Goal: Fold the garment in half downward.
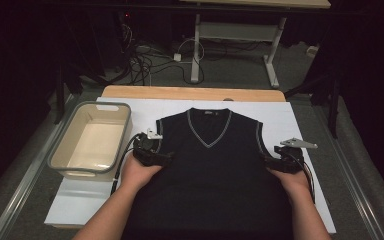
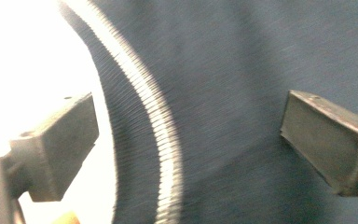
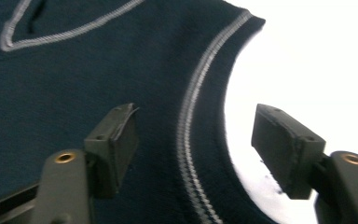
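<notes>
vest (image 1: 210, 165) flat on desk (image 1: 300, 125), unfolded; left claw (image 1: 167, 157) at 9 o'clock, right claw (image 1: 266, 160) at 3, both open astride armhole trims, nothing gripped.

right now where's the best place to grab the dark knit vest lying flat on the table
Grip the dark knit sleeveless vest at its two grey-striped armhole edges, coming in from each outer side. It lies flat, so those thin side hems are what open jaws can straddle.
</notes>
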The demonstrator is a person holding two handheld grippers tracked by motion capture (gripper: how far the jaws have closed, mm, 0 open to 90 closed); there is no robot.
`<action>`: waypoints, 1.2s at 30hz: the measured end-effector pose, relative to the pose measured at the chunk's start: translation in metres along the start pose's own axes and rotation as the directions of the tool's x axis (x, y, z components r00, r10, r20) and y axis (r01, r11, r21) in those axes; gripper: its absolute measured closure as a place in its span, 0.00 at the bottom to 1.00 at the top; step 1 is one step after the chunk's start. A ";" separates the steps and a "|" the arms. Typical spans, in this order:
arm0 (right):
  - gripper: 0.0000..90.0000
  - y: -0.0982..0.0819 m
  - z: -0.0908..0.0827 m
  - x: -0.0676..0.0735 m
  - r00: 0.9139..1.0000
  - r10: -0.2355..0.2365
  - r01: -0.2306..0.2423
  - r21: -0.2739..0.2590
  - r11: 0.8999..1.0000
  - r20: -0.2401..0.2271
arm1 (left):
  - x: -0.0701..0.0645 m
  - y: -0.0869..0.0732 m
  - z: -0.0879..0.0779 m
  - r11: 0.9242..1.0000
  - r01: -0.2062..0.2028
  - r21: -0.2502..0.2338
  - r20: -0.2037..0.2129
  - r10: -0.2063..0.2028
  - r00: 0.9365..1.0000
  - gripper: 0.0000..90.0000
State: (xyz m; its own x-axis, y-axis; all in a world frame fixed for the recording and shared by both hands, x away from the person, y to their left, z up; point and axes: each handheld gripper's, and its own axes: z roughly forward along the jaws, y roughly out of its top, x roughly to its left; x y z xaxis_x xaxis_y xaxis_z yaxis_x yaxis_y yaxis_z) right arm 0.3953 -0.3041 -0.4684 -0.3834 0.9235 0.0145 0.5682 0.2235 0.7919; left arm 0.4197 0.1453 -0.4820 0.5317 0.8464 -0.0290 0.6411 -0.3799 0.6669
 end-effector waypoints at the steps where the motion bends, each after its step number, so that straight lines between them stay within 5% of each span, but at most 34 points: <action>1: 0.40 -0.001 0.001 -0.001 1.000 0.005 -0.005 0.010 1.000 -0.002 | 0.003 -0.001 0.002 1.000 0.016 0.018 0.005 -0.016 1.000 0.06; 3: 0.42 -0.002 0.004 -0.002 1.000 0.002 -0.002 0.032 0.999 0.001 | 0.007 -0.002 0.004 0.998 0.048 0.035 0.020 -0.048 0.999 0.09; 9: 0.47 0.001 0.013 -0.003 1.000 -0.018 0.016 0.107 0.994 0.016 | 0.006 -0.003 0.003 0.999 0.047 0.022 0.010 -0.047 0.999 0.20; 16: 0.72 0.002 0.015 -0.001 0.999 -0.039 0.040 0.105 0.994 -0.009 | 0.006 -0.008 -0.002 0.998 0.050 -0.023 0.018 -0.050 0.999 0.57; 19: 0.88 0.001 0.014 0.002 0.997 -0.055 0.059 0.100 0.993 -0.046 | 0.003 -0.009 -0.002 0.999 0.017 -0.028 0.036 -0.016 0.999 0.73; 21: 0.89 0.001 0.014 0.004 0.997 -0.058 0.062 0.096 0.993 -0.044 | 0.001 -0.010 -0.003 0.999 -0.005 -0.035 0.034 0.006 0.999 0.81; 25: 0.91 0.000 0.011 0.006 0.997 -0.063 0.066 0.091 0.994 -0.043 | -0.004 -0.013 -0.005 0.998 -0.040 -0.052 0.013 0.040 0.999 0.85; 29: 0.91 -0.006 -0.002 0.006 0.997 -0.063 0.065 0.058 0.996 -0.042 | -0.006 -0.018 -0.014 0.997 -0.041 -0.070 0.041 0.044 0.998 0.85; 36: 0.91 -0.028 -0.034 0.010 0.995 -0.078 0.079 0.024 0.997 -0.061 | -0.020 -0.036 -0.034 0.991 -0.116 -0.073 0.084 0.122 0.989 0.85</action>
State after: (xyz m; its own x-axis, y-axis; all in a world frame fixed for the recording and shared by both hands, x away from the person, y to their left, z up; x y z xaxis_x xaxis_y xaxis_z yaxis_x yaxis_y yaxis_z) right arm 0.3505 -0.3119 -0.4698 -0.4702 0.8825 -0.0098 0.5531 0.3033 0.7760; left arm 0.3670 0.1548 -0.4797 0.6506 0.7593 -0.0102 0.5333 -0.4473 0.7180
